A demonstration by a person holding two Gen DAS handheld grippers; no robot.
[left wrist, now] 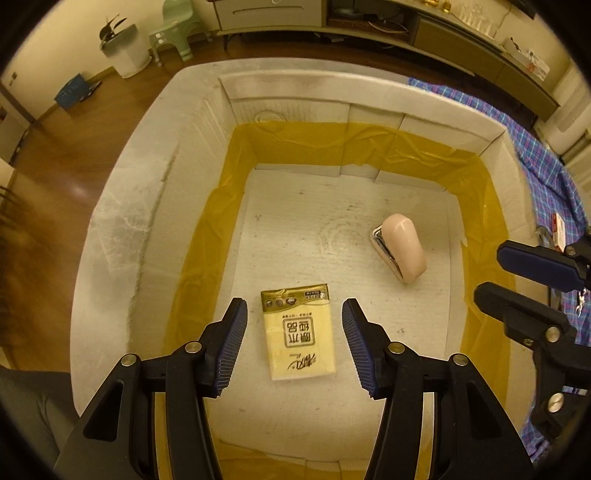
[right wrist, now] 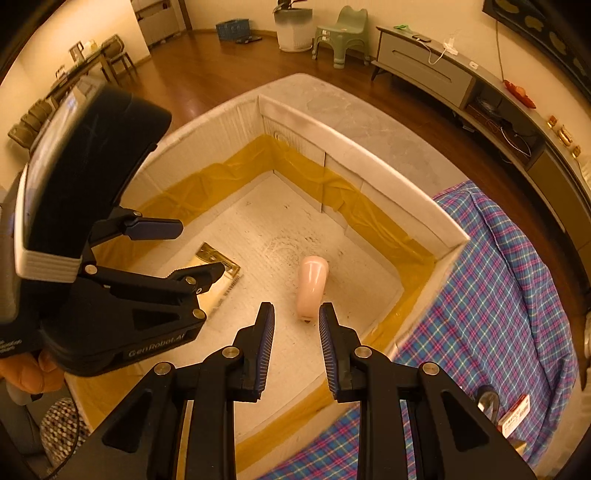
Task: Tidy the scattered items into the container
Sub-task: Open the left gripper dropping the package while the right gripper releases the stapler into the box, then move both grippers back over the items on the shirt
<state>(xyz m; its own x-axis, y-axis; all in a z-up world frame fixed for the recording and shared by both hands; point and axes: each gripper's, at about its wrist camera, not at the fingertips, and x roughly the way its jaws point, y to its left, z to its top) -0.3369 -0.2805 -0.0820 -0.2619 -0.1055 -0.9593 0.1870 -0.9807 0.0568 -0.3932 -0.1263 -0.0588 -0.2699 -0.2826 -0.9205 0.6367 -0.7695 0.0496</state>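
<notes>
Left wrist view: tissue packet (left wrist: 298, 331) lies flat in the box (left wrist: 122, 206) below the left gripper (left wrist: 294, 345), jaws wide, empty. Right gripper (right wrist: 296, 345), jaws narrowly apart, hangs above the pink item (right wrist: 312, 287), its underside hidden.

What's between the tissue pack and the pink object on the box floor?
Nothing. In the left wrist view, only bare white box floor separates the tissue pack from the pink object. Both grippers sit above, jaws empty.

Home: TV cabinet (right wrist: 424, 62), kid's stool (right wrist: 341, 35)
</notes>
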